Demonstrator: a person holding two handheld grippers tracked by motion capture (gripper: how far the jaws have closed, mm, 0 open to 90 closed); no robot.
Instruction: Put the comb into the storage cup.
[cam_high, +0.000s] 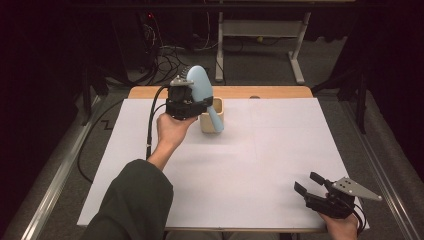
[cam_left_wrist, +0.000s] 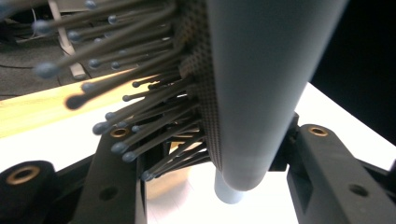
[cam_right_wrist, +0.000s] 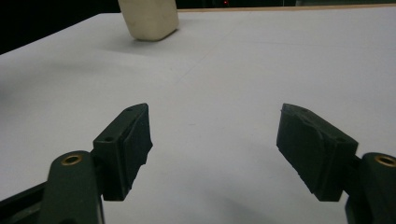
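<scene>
Brush held over the cup, handle down.

High view: the left gripper (cam_high: 192, 97) has its fingers clamped on the head of a blue hairbrush (cam_high: 202, 90), whose handle slants down in front of the beige cup (cam_high: 212, 116) just beyond the fingers; the right gripper (cam_high: 315, 187) rests at the worktop's (cam_high: 260, 165) near edge, fingers spread and empty. Left gripper view: bristles (cam_left_wrist: 116, 93) fan to one side of the fingers, the brush back between them, the handle tip (cam_left_wrist: 229, 191) below. Right gripper view: the cup (cam_right_wrist: 149, 18) sits far ahead of the open fingers (cam_right_wrist: 126, 144). Risk, as I judge it: the slanted handle could catch the rim and tip the light cup, or the smooth head could slip in the grip.
</scene>
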